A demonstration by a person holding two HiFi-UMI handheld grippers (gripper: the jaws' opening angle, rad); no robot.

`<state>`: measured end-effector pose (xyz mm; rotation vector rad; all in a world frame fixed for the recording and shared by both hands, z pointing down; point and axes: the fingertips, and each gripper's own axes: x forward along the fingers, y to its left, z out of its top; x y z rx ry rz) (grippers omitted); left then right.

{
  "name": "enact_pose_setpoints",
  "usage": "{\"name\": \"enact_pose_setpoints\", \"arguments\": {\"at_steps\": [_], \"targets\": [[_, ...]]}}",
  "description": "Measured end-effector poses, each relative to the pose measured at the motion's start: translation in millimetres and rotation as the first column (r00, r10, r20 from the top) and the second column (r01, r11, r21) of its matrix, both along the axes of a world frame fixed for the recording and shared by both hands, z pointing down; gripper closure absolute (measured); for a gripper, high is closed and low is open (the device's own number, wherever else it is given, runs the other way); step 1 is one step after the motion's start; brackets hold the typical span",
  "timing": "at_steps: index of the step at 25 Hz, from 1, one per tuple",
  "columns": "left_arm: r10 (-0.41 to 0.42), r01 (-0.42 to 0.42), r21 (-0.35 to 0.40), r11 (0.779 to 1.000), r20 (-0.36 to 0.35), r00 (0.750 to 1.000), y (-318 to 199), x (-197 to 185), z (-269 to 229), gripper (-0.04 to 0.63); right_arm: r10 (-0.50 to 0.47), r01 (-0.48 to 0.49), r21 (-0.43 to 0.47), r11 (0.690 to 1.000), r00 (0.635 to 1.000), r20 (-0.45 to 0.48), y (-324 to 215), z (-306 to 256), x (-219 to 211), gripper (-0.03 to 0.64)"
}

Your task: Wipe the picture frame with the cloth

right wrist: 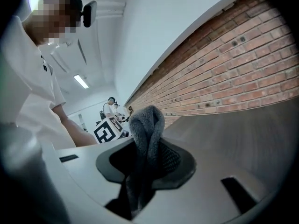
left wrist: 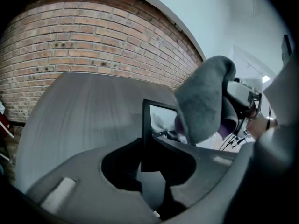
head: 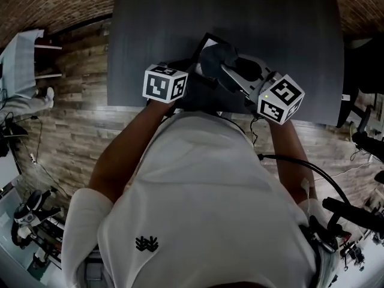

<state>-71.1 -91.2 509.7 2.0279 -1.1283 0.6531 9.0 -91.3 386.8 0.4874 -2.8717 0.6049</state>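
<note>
Black frame (left wrist: 148, 141) up in the left gripper (left wrist: 149, 160), grey cloth (left wrist: 201, 101) right beside it.
Frame looks lifted clear of the table (head: 288, 53), over its near edge. It is clamped by its near side between the left jaws, that side standing upright and the glass (left wrist: 161, 118) turned to the right, toward the cloth. Cloth is bunched and pinched tight in the right gripper (right wrist: 145, 171), a fold poking out past the tips, just beside the glass; touching or not, can't tell. So the right hand is the one to wipe, I'd say: leftward onto the glass, then along the upright side. Brick wall (left wrist: 70, 45) stands behind. No brand or lettering to read, only square markers on the cubes (head: 165, 83) and a small emblem (head: 147, 243) on the white shirt (head: 204, 191).
</note>
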Motion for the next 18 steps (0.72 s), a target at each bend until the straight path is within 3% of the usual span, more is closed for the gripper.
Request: {"name": "enact_pose_setpoints", "arguments": {"at_steps": [5,11,15,18], "targets": [[0.07,-0.069,0.032,0.997,-0.009,0.998,6,15,-20,0.518,-0.051,0.051,0.004,0.999,0.997,-0.055,-2,14,-24,0.506],[0.112,-0.111,0.058,0.992,-0.009,0.994,11,14,-27,0.518,0.076,-0.066,0.07,0.995,0.987,-0.139,-43,18,-6,0.508],[0.121,-0.12,0.056,0.991,-0.01,0.993,12,12,-27,0.518,0.174,-0.162,0.096,0.982,0.974,-0.144,-69,11,13,0.508],[0.117,-0.116,0.058,0.992,-0.011,0.993,9,9,-27,0.518,0.189,-0.178,0.097,0.979,0.975,-0.119,-74,1,15,0.508]]}}
